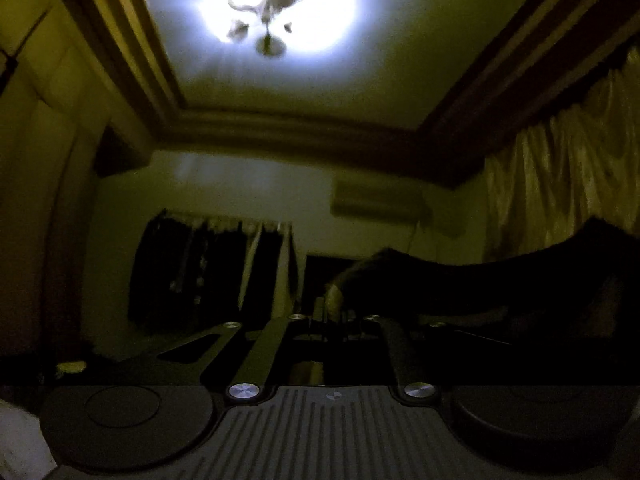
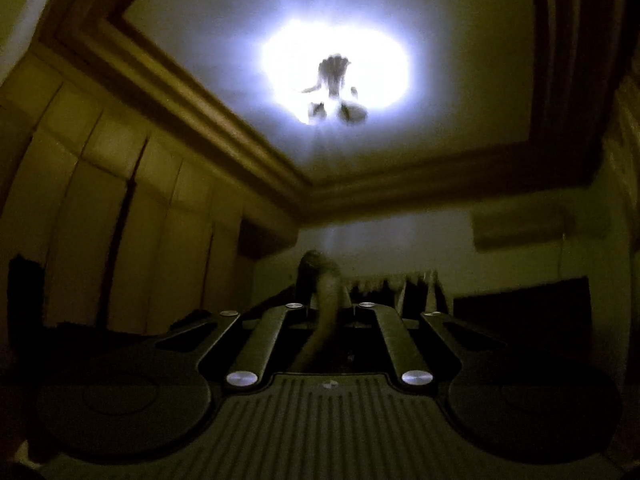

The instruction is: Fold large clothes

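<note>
Clearly my left gripper [image 1: 334,316] has its jaws clamped on the dark garment [image 1: 500,284]; my right gripper [image 2: 326,312] pinches another bunched edge. Judging by its sag, it's soft, limp and heavyish. Its long axis runs toward the right of the left frame.

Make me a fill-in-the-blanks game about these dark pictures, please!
1. Both cameras point up at the glowing ceiling ____.
2. The right gripper pinches a bunch of ____.
3. In the left wrist view, dark cloth stretches from the left gripper toward the ____ side.
4. The curtain hangs on the ____ side of that view.

Missing words: light; cloth; right; right
</note>
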A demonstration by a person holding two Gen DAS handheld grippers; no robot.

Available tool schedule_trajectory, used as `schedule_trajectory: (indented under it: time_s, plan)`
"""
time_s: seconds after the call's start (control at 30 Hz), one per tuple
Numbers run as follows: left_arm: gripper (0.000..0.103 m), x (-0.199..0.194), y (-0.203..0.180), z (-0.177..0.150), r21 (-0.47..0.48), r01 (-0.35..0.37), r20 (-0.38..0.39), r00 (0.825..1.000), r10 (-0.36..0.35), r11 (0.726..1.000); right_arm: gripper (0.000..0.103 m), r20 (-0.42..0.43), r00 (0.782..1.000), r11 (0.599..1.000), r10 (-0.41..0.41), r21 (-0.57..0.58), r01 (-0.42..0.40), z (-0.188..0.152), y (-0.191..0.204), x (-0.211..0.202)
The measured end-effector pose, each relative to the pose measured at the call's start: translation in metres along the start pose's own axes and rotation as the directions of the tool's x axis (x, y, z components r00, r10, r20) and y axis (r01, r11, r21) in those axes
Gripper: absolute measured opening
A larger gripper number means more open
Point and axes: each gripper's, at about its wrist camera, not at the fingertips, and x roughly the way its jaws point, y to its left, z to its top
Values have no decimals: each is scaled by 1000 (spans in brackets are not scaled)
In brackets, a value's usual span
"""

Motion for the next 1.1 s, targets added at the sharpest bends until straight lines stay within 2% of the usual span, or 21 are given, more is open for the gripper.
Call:
schedule_trajectory:
  time_s: [0.13, 0.23, 0.33, 0.43, 0.47, 0.53, 0.57, 0.6, 0.63, 0.67, 0.7, 0.73, 0.77, 0.8, 0.87, 0.9, 0.93, 1.0, 1.03, 1.1]
  plan:
    - [65, 10, -8, 11, 16, -15, 37, 999, 15, 1000, 6, 53, 999, 999, -12, -51, 15, 25, 2, 17]
    - [65, 31, -7, -1, 25, -64, 6, 998, 64, 998, 6, 62, 998, 996, -10, -91, 16, 26, 3, 35]
    - [66, 52, 8, -24, 16, -125, -77, 989, 126, 992, 6, -7, 1000, 992, -30, -122, 29, 5, 2, 67]
    - [66, 89, 27, -65, 34, -193, -193, 962, 196, 981, 6, -167, 984, 995, -68, -82, 55, -37, -12, 113]
    - [66, 103, 33, -80, 49, -208, -238, 947, 213, 977, 7, -229, 970, 996, -78, -52, 68, -56, -22, 130]
    - [69, 125, 49, -116, 51, -233, -348, 907, 236, 971, 8, -349, 934, 996, -76, 8, 84, -97, -36, 156]
    - [75, 137, 57, -138, 33, -246, -411, 880, 237, 969, 11, -400, 914, 995, -74, 36, 96, -118, -41, 168]
    - [78, 147, 62, -160, 32, -246, -470, 852, 232, 969, 18, -453, 888, 993, -77, 49, 111, -141, -46, 178]
    - [92, 151, 68, -177, 45, -250, -509, 828, 237, 967, 28, -510, 856, 991, -85, 42, 124, -168, -48, 188]
    - [103, 157, 71, -198, 69, -260, -542, 801, 255, 963, 56, -566, 819, 990, -95, 32, 136, -194, -49, 195]
    - [103, 161, 72, -220, 98, -266, -579, 769, 272, 959, 77, -599, 793, 988, -107, 27, 154, -214, -47, 200]
    - [103, 162, 78, -238, 115, -267, -611, 740, 280, 957, 79, -629, 769, 985, -116, 25, 169, -238, -45, 203]
    - [103, 163, 80, -260, 123, -268, -650, 706, 282, 956, 77, -668, 736, 986, -114, 17, 168, -261, -46, 204]
    - [103, 160, 87, -275, 119, -273, -676, 682, 280, 955, 77, -702, 704, 987, -106, 9, 159, -279, -42, 207]
    - [103, 153, 94, -307, 82, -294, -744, 618, 255, 952, 78, -755, 649, 989, -91, 9, 149, -311, -34, 208]
    - [103, 145, 102, -321, 48, -305, -771, 594, 230, 951, 80, -778, 624, 989, -80, 15, 146, -325, -34, 203]
    - [103, 143, 110, -334, 18, -316, -788, 579, 208, 949, 81, -796, 601, 989, -67, 26, 145, -337, -34, 196]
    - [103, 135, 121, -356, -37, -343, -825, 541, 165, 938, 83, -813, 580, 985, -50, 58, 165, -352, -34, 173]
    - [103, 132, 122, -357, -56, -358, -832, 533, 156, 932, 83, -822, 568, 980, -41, 77, 183, -359, -37, 162]
    - [103, 128, 131, -359, -108, -396, -831, 540, 136, 912, 83, -834, 551, 960, -32, 127, 250, -374, -50, 141]
